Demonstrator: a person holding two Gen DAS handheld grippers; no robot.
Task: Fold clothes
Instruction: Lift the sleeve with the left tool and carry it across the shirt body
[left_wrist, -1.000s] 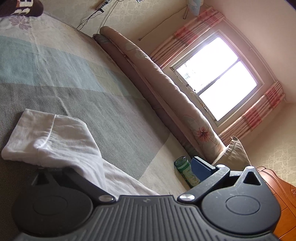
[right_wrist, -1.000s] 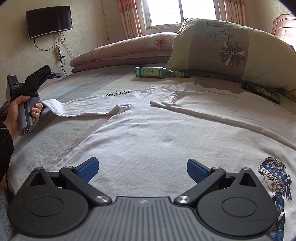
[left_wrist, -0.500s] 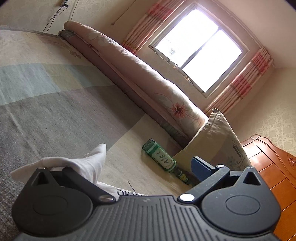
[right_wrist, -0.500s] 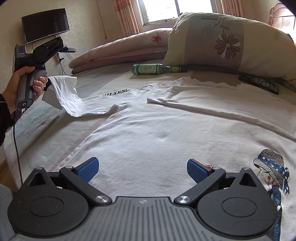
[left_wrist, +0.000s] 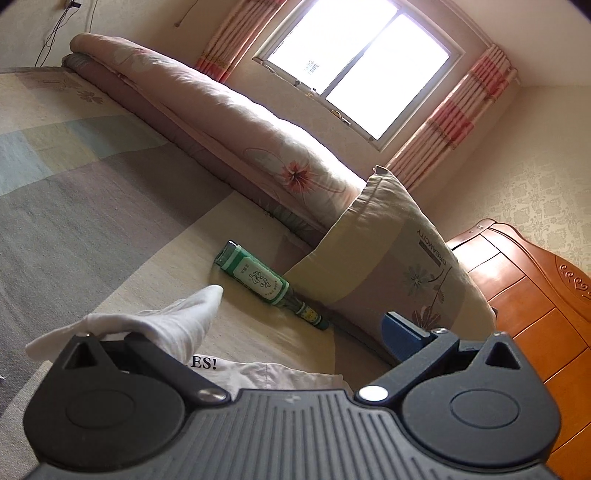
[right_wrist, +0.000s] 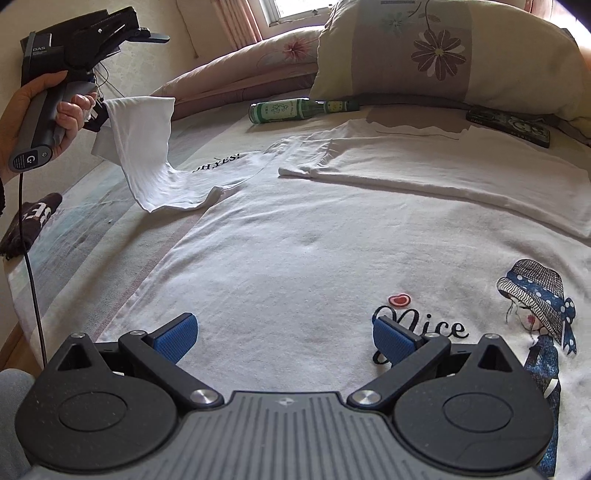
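A white shirt (right_wrist: 332, 240) is spread on the bed (right_wrist: 92, 206). Its sleeve (right_wrist: 144, 147) is held raised off the bed by the left gripper (right_wrist: 96, 120); how far those jaws stand apart cannot be told. The right gripper (right_wrist: 282, 338) is held wide open and empty over the hem.

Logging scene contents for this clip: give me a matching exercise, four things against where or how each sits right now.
Things:
1. sleeve
2. green bottle
3. flowered pillow
4. right gripper

States:
A. propped behind the bottle, at the head of the bed
B. jaws open, over the shirt's printed front
C. lifted off the bed by the left gripper
D. lying on its side

Pairs: 1-C, 2-D, 3-A, 4-B
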